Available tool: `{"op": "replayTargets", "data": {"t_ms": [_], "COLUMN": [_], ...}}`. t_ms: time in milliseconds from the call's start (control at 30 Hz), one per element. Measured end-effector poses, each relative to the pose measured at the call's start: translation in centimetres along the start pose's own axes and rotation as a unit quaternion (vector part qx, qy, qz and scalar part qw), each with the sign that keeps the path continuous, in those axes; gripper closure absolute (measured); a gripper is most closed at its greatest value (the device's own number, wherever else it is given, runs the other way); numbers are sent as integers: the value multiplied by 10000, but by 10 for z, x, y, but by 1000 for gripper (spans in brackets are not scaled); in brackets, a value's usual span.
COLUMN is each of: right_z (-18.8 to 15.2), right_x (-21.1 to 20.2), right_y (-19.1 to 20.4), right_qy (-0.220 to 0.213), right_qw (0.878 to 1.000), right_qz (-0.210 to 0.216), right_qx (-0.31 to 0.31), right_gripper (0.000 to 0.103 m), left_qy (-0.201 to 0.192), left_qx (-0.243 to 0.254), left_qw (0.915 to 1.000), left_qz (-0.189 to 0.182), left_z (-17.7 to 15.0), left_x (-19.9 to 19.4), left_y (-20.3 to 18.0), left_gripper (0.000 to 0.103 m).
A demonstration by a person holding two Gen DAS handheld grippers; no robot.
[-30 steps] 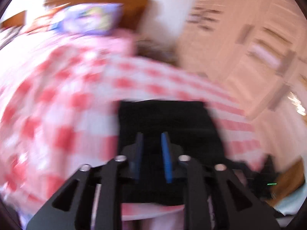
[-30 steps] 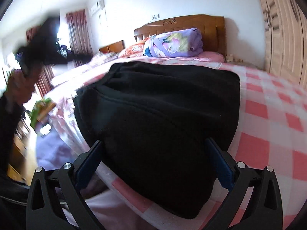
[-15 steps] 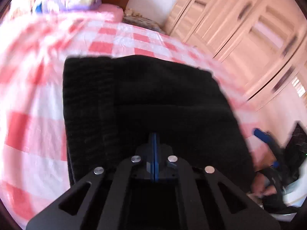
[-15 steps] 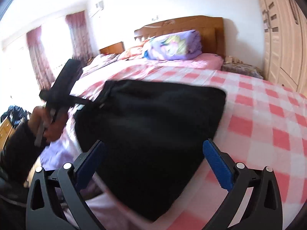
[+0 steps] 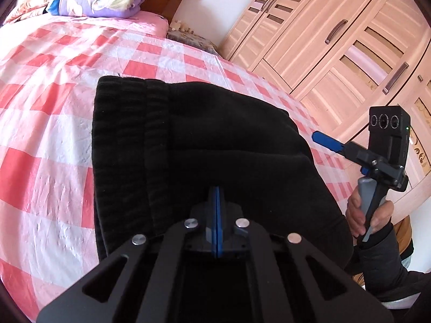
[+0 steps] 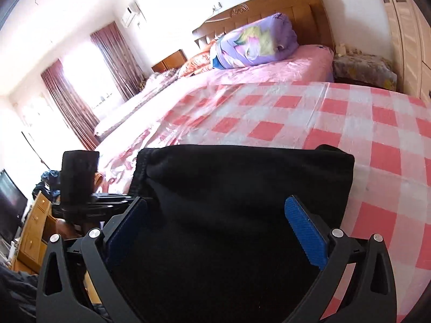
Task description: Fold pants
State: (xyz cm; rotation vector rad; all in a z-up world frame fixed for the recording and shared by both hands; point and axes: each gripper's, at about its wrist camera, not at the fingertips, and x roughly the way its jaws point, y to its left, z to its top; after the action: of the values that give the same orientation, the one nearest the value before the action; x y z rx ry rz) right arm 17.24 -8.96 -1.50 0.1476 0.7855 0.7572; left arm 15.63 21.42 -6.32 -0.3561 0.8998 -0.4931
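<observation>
Black pants (image 5: pixel 204 145) lie folded into a thick rectangle on the pink checked bed cover (image 5: pixel 54 123), near the bed's front edge. The ribbed waistband (image 5: pixel 126 145) is on their left side in the left wrist view. My left gripper (image 5: pixel 216 202) hovers over the near part of the pants with its blue pads pressed together and nothing visibly between them. My right gripper (image 6: pixel 218 220) is open, its blue pads wide apart over the pants (image 6: pixel 242 188). It also shows in the left wrist view (image 5: pixel 327 141), held in a hand at the right.
A purple flowered bundle (image 6: pixel 256 43) lies by the wooden headboard (image 6: pixel 269 10). A wooden wardrobe (image 5: pixel 336 40) stands along the right side of the bed. A small covered stand (image 6: pixel 363 70) is between bed and wardrobe. Wooden drawers (image 6: pixel 32 228) stand at left.
My left gripper shut and came in over the pants from the left. My right gripper drew back toward the bed's edge, staying open.
</observation>
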Motion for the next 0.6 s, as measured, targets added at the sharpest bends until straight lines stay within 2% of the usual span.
{"op": "replayTargets", "data": {"t_ms": [33,67,133,233,300,367,467,533,567,600], "right_z": [-1,1,6,30,47,47,36,37,39,42], "right_x": [7,25,56,70,66,51,32,42,56,72], "right_y": [-3,-10,-17,-24,-32,-31,-21,-27,-36,-47], "right_qy": [150,451,728,715,552,350,124,277,493,751], "right_qw": [9999,9989,9958,9950,9967,9977,9986,9978,9951,9929], "right_qz": [7,-128,-518,-680,-567,-458,-494,-571,-815,-841], "right_qx": [31,11,-198,-155,167,345,173,186,270,366], "right_gripper": [4,4,4,4,4,4,4,4,4,4], "left_qy": [-15,-29,-45,-4,-7,-20,-33,-29,-22,-13], "left_qx": [10,19,35,16,17,19,26,35,35,36], "left_qw": [10000,10000,10000,10000,10000,10000,10000,10000,10000,10000], "left_qz": [19,34,45,28,22,18,28,53,62,71], "left_z": [0,0,-1,1,0,0,0,0,0,0], "left_x": [0,0,1,1,1,0,1,1,1,1], "left_y": [0,-1,-1,0,0,0,-1,-1,-2,-2], "left_gripper": [101,101,101,101,101,101,101,101,101,101]}}
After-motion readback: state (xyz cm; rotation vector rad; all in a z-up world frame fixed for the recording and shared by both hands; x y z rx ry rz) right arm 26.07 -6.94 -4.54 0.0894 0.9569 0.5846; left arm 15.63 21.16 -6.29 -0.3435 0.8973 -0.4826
